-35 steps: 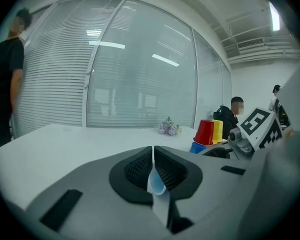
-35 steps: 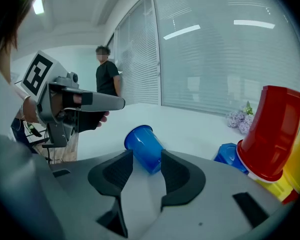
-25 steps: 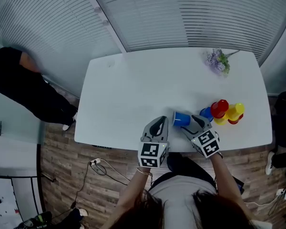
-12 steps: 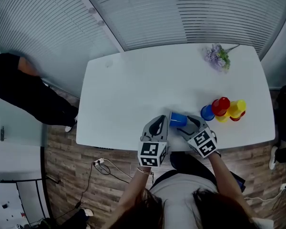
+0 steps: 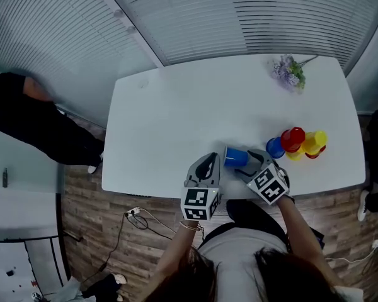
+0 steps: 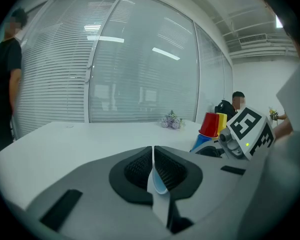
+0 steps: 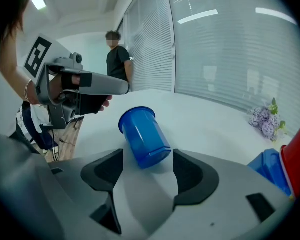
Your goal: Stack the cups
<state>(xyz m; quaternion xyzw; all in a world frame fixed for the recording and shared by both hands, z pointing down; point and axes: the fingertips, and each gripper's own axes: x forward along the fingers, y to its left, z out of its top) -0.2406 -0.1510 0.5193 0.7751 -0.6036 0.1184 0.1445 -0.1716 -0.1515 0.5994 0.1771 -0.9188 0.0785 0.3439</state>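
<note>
Head view: blue cup [image 5: 237, 157] on its side near front edge of white surface [image 5: 176, 112], betw. left tongs [image 5: 205, 163] & right tongs [image 5: 255, 163]. Cup cluster [image 5: 295, 140] (blue, red, yellow) upright further right, apart. Left gripper view: tongs pressed together, pale blue sliver [image 6: 160, 186] in the slit, can't tell what. Right gripper view: tongs wide, cup's base betw. pads, not gripped, rim pointing away. Cluster cut off at right edge.

A blue cup [image 5: 237, 157] lies on its side near the clustered cups [image 5: 294, 139].
</note>
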